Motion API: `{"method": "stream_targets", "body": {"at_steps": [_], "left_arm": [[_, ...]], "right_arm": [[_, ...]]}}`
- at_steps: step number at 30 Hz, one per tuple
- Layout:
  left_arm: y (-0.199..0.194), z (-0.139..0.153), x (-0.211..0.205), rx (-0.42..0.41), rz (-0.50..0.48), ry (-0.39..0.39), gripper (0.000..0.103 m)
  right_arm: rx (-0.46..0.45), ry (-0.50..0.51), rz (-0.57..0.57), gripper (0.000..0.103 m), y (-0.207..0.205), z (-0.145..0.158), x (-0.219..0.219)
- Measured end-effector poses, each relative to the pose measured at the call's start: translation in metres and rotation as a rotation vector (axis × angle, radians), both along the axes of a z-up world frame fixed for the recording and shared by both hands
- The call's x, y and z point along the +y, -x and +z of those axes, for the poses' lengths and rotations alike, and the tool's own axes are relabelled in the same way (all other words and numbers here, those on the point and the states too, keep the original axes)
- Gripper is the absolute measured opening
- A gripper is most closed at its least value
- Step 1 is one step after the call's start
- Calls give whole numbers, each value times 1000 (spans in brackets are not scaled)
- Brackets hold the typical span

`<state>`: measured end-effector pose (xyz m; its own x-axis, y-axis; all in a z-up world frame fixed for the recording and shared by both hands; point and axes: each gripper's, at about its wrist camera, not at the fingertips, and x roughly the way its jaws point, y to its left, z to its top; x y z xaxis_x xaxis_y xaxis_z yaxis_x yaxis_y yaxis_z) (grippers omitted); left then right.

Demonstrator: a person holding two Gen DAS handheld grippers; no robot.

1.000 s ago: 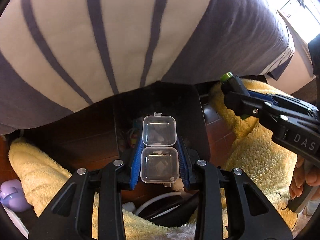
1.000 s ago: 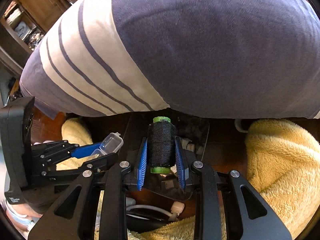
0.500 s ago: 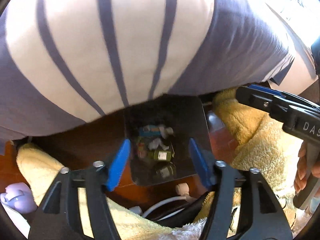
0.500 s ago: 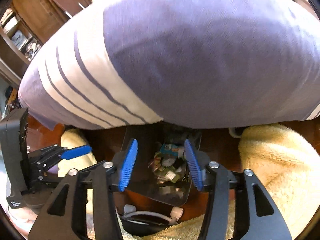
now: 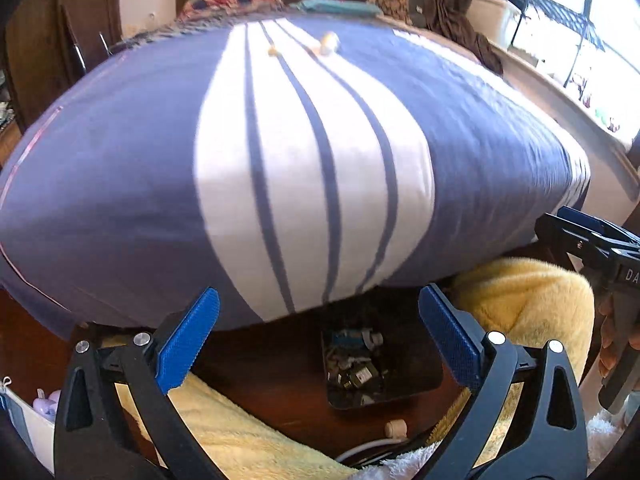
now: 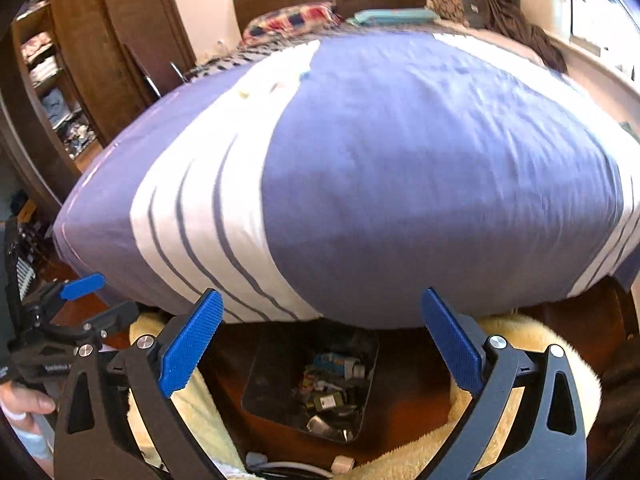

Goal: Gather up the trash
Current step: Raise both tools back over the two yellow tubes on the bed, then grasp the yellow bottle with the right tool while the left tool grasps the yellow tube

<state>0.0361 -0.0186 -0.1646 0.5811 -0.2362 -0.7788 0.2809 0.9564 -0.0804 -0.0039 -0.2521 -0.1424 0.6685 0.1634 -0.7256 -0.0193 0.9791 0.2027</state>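
The left gripper (image 5: 318, 340) has its blue-padded fingers (image 5: 188, 340) spread wide apart, released, with nothing between them and nothing touching the pads. Below and between the fingertips, nearer the right-hand finger, sits the black trash bin (image 5: 416, 372) on the dark wooden floor (image 5: 260, 364), partly tucked under the foot of the bed. Inside it lies a jumble of small trash items (image 5: 356, 368): little bottles and scraps, too small to name one by one. A yellow fleece blanket (image 5: 524, 300) lies on the floor beyond the right-hand finger and another fold of it passes under the left-hand finger.

The right gripper (image 6: 320, 340) is likewise fully spread, its fingers (image 6: 192, 344) holding nothing. The same bin (image 6: 260, 384) shows directly between and below its fingertips, open top up, with the trash (image 6: 332, 384) heaped toward its far right corner. The other gripper shows at the left edge of this view, held by a hand (image 6: 24, 404).

Ahead of both pairs of fingers the bed's purple and white striped cover (image 5: 304, 168) fills the view. Far up it, well beyond the fingertips, two small pale objects (image 5: 328, 44) rest on the white band; what they are cannot be told.
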Motion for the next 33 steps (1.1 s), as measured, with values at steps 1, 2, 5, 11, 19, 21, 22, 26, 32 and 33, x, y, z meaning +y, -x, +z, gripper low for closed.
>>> {"method": "stream_targets", "body": {"at_steps": [1, 2, 5, 11, 19, 21, 22, 26, 32, 33], "left_arm": [[-2, 3, 4, -12, 4, 3, 95], [-5, 11, 8, -32, 14, 6, 95], [-17, 30, 20, -79, 44, 0, 95], [-60, 46, 32, -118, 95, -26, 95], [-131, 49, 32, -114, 116, -49, 95], [-149, 47, 30, -115, 116, -59, 95], [-160, 46, 28, -115, 116, -62, 95], [-197, 42, 25, -113, 141, -49, 95], [-258, 33, 18, -97, 142, -42, 95], [-272, 30, 18, -86, 149, -43, 95]], "right_arm": [[-13, 3, 3, 99, -2, 5, 2], [-34, 2, 8, 99, -5, 12, 3], [-74, -5, 17, 99, -18, 30, 5], [-99, 39, 17, 99, -65, 47, 8], [-59, 47, 11, 99, -143, 44, 11], [-51, 41, 16, 99, -160, 43, 12], [-48, 51, 18, 99, -174, 42, 14], [-57, 85, 13, 99, -212, 41, 19], [-77, 83, -16, 99, -273, 43, 24], [-72, 71, -19, 99, -283, 43, 24]]}}
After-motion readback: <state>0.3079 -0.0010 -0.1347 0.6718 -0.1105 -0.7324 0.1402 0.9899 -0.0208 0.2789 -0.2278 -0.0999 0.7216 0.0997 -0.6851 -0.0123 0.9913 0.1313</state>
